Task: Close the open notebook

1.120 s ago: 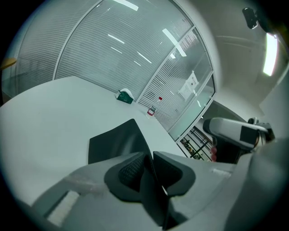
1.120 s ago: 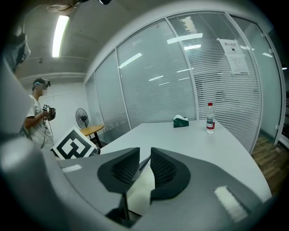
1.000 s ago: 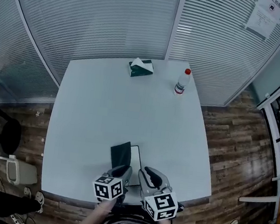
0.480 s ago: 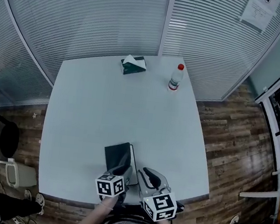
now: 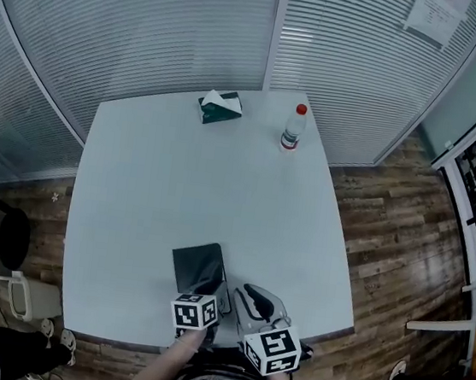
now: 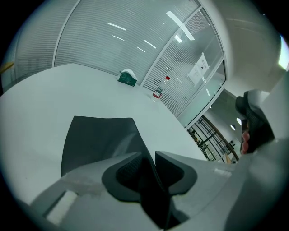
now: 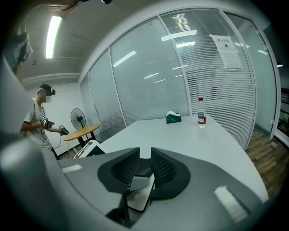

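Notebook (image 5: 199, 268) cover lower, nearer flat than a second ago

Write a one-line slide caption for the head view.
Left tongs, opening, with the notebook cover between them, right tongs beside; tissue box and bottle across the table.

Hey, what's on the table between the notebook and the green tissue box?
Nothing: the head view shows bare table between the notebook and the tissue box; the water bottle stands off to the right.
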{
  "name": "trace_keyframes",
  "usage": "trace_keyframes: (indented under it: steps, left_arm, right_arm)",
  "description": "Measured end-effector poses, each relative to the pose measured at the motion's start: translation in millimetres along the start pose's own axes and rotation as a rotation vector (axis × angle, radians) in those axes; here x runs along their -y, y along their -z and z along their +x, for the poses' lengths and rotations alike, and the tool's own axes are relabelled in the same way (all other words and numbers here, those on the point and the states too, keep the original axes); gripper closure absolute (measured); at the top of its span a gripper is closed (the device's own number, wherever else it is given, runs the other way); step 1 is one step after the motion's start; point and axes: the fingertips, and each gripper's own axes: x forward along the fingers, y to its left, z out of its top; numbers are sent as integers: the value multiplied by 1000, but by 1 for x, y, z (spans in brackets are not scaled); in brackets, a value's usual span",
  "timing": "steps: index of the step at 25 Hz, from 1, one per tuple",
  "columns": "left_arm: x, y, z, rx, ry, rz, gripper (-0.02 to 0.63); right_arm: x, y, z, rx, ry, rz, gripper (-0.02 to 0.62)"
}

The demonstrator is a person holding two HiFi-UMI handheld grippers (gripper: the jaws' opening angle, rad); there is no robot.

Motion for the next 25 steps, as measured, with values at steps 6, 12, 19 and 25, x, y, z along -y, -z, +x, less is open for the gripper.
trace_keyframes:
  steps: [6,12,19,25]
  left_arm:
    - [-2,9,13,-23,-25,2,495]
    - [-10,13,19,-73,-37,18,557]
    - [-9,14,19,-72,-38,25,557]
    - [-5,13,6,-62,-1,49,541]
  right_arm:
    - [1,1,0,-4,-2,8,520]
    - [1,-1,1,-1,-2,12,520]
    - [1,2,-1,-7,7,9,520]
    - [-2,4,0,-12,4,-1,520]
